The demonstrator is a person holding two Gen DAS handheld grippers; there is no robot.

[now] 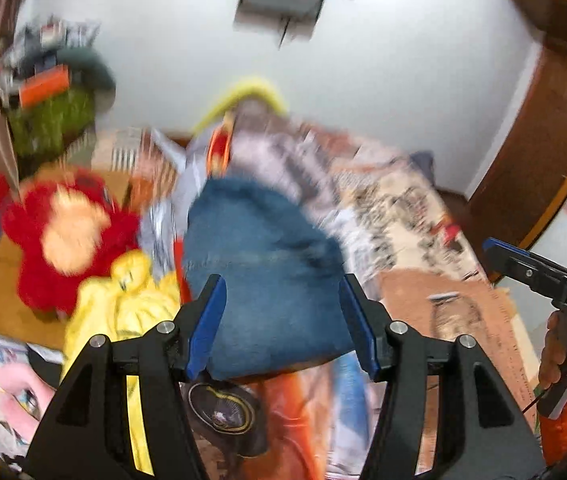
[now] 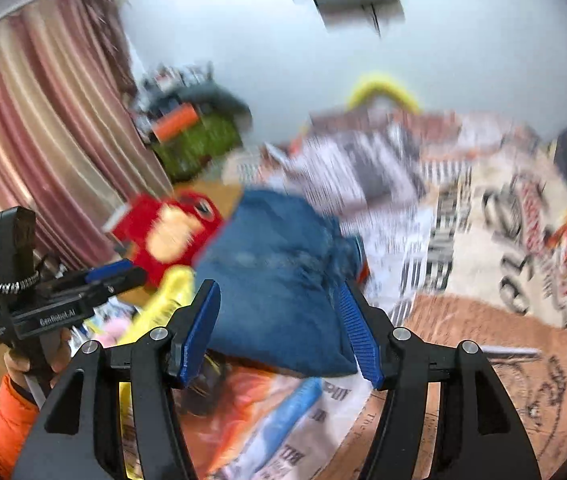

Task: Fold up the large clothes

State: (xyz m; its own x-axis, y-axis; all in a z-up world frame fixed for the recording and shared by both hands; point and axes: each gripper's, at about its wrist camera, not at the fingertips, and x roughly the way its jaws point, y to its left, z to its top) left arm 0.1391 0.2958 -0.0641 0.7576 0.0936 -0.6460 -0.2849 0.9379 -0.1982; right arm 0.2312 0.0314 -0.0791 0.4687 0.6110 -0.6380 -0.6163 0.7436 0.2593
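A folded blue denim garment lies on the patterned bed cover; it also shows in the right wrist view. My left gripper is open and empty, its blue pads standing wide on either side of the denim's near end, above it. My right gripper is open and empty, likewise hovering at the denim's near edge. The right gripper also shows at the right edge of the left wrist view, and the left gripper at the left of the right wrist view. Both views are motion-blurred.
A red plush toy and a yellow plush lie left of the denim. A green basket with clutter stands by striped curtains. A yellow hoop is at the bed's far end. A wooden door frame is right.
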